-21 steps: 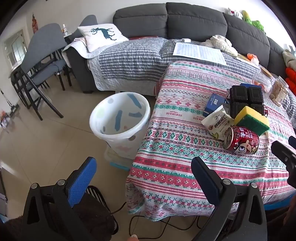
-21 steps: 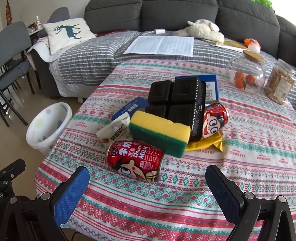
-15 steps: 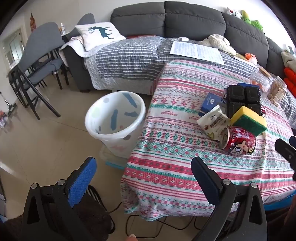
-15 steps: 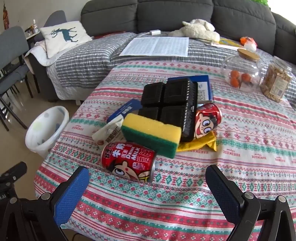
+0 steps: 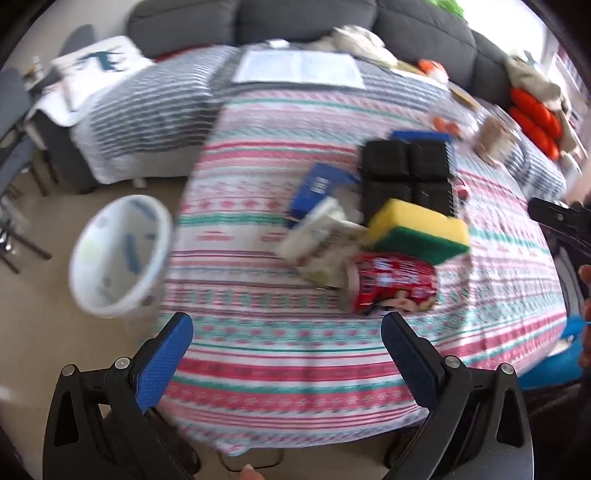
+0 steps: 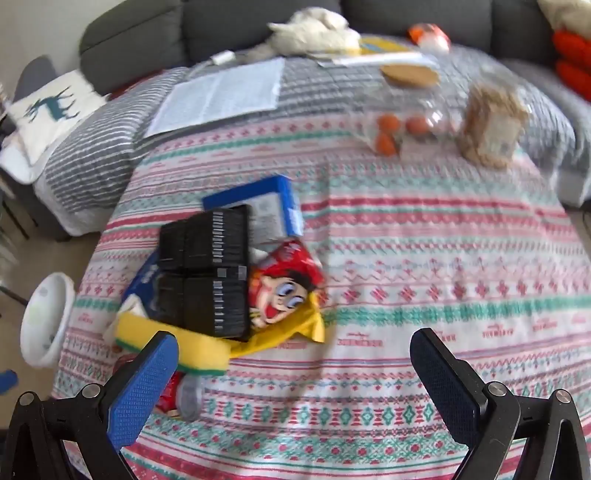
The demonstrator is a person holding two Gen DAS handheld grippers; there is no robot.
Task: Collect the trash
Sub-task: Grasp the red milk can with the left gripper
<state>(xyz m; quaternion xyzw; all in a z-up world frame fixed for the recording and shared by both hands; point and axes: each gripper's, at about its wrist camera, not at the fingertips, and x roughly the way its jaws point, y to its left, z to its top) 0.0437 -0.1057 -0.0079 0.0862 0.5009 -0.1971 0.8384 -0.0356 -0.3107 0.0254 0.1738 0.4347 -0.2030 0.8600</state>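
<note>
A pile of trash lies on the patterned tablecloth (image 5: 258, 354): a red drink can (image 5: 393, 290) on its side, a white snack wrapper (image 5: 317, 240), a yellow-green sponge (image 5: 417, 230), a black plastic tray (image 5: 406, 173) and a blue box (image 5: 314, 188). My left gripper (image 5: 288, 350) hovers open just in front of the can, with nothing between its pads. My right gripper (image 6: 295, 373) is open above the cloth, right of the pile. There a second red can (image 6: 284, 284) lies on a yellow wrapper (image 6: 291, 332) beside the black tray (image 6: 207, 273) and sponge (image 6: 170, 341).
A white bin (image 5: 118, 258) stands on the floor left of the table, also seen as the bin (image 6: 46, 317) in the right wrist view. Two jars (image 6: 491, 122) stand at the table's far right. A grey sofa (image 5: 295, 22) with a striped blanket lies behind.
Both grippers have swept forward and right over the table, blurring the views. The pile now sits closer to the left gripper and at the right gripper's left finger. Both jaws stay wide.
</note>
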